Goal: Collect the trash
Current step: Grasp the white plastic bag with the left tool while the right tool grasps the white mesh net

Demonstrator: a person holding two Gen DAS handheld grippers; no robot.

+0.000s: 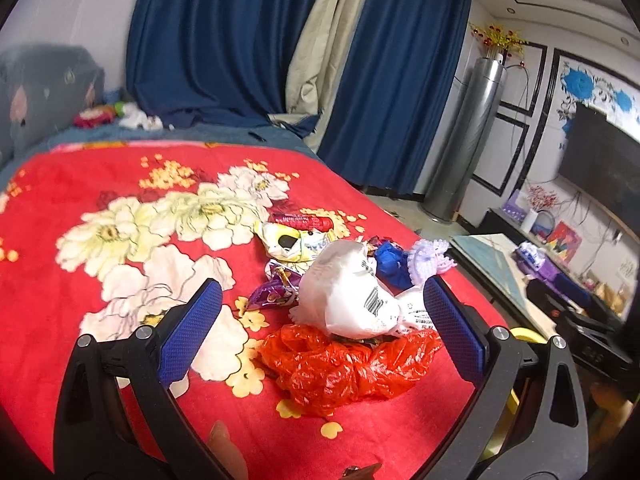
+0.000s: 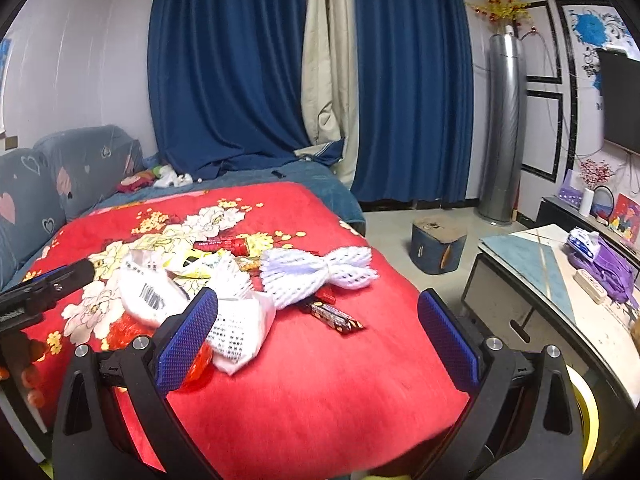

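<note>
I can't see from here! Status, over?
Left gripper and right gripper open, empty. Crumpled orange plastic bag under white barcode wrapper. Nothing blocking.

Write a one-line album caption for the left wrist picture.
Open left hand-held gripper poised over a red plastic bag and white wrapper among litter on a red floral blanket.

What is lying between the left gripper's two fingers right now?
In the left wrist view, the open left gripper frames a crumpled white plastic bag resting on a red plastic bag, both on the red floral blanket.
</note>
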